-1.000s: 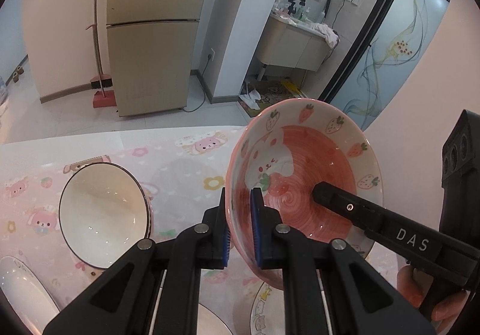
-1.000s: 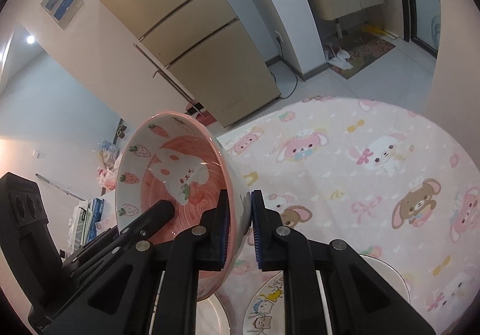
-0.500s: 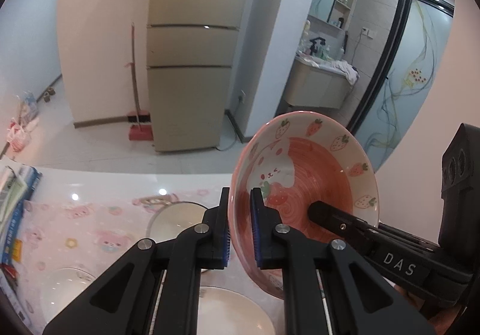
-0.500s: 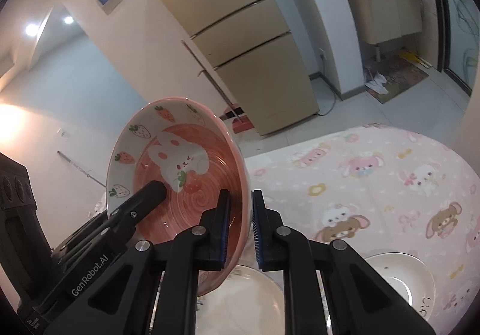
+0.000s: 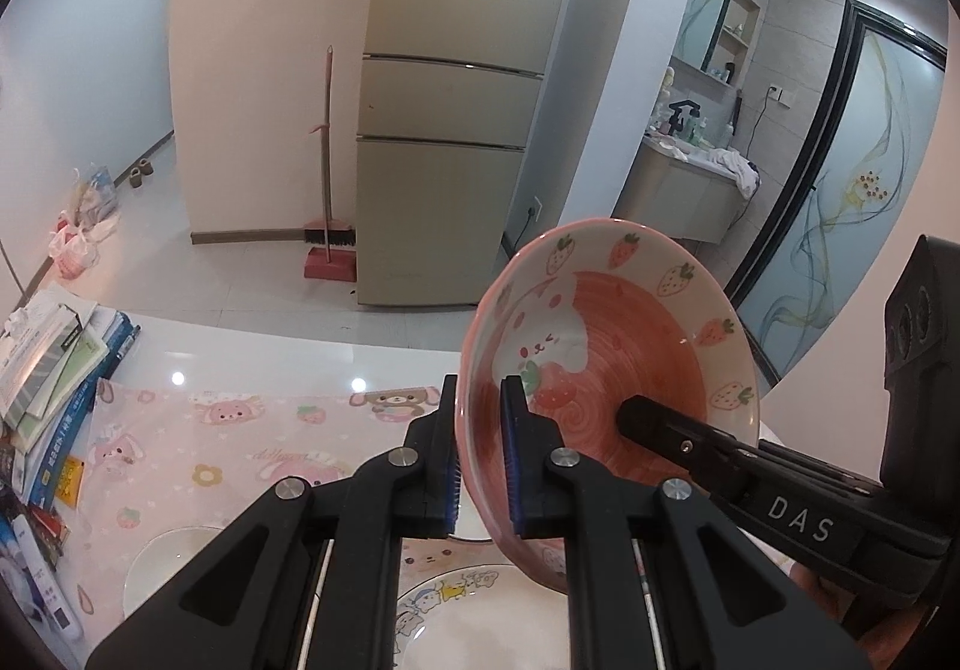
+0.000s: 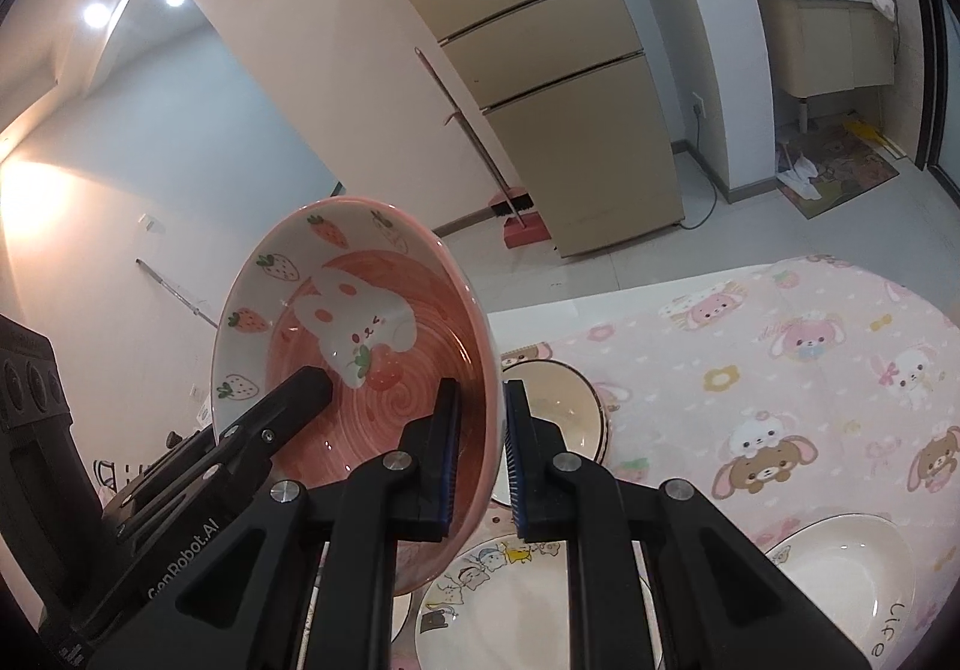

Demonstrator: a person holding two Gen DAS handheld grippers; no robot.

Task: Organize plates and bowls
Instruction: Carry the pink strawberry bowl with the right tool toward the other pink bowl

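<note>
1 strawberry bowl (image 5: 606, 364) is held tilted in the air above the table (image 6: 780, 370), both claws clamped on its rim: left gripper (image 5: 480, 460) on 1 side, right gripper (image 6: 480, 460) opposite. Below on the tablecloth: 1 cartoon plate (image 6: 498, 580), 1 dark-rimmed bowl (image 6: 558, 406), 1 white bowl (image 6: 840, 580).

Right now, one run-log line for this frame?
left gripper: shut on pink strawberry bowl rim | right gripper: shut on opposite rim | bowl: tilted, off table | below: cartoon plate
</note>
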